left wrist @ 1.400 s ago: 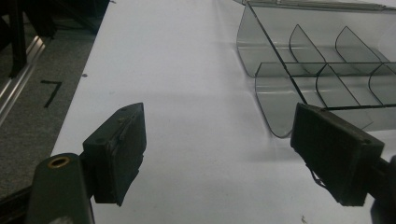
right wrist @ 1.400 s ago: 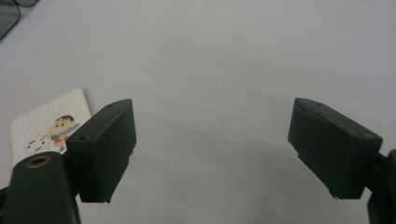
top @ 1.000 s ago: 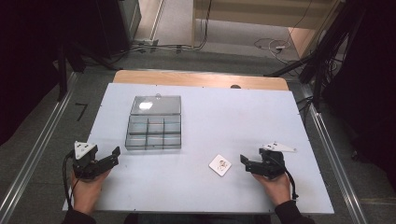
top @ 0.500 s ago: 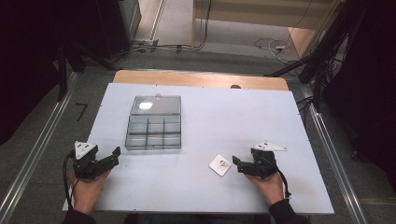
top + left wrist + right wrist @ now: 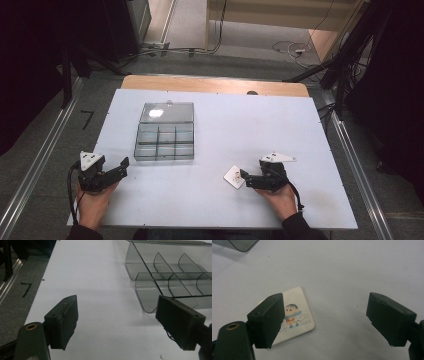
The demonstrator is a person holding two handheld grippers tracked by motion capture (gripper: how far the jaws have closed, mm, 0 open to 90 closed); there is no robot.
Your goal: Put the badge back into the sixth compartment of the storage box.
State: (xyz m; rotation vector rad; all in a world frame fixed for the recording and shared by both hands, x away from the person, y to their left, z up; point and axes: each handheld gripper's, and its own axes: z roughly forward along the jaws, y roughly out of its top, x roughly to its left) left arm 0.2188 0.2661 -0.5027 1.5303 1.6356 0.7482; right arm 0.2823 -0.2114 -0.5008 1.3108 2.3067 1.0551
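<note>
A small white square card (image 5: 233, 176) with a cartoon figure lies flat on the white table (image 5: 250, 125). My right gripper (image 5: 244, 178) is open right beside it, jaw tips at the card's right edge. In the right gripper view the card (image 5: 297, 317) lies partly behind the left of that gripper's (image 5: 324, 308) two wide-apart jaws, with bare table between them. A clear compartment box (image 5: 164, 142) stands left of centre, its lid (image 5: 166, 112) folded back. My left gripper (image 5: 121, 168) rests open near the table's front left, short of the box (image 5: 172, 280), and its jaws (image 5: 116, 306) hold nothing.
A wooden strip (image 5: 215, 84) runs along the table's far edge. Metal rails (image 5: 42, 160) flank both sides of the table, and cables (image 5: 292, 49) lie on the floor beyond. Several of the box's compartments look empty.
My right gripper has slid left across the table until its jaw tips reach the card. The left gripper, the card and the box have stayed put.
</note>
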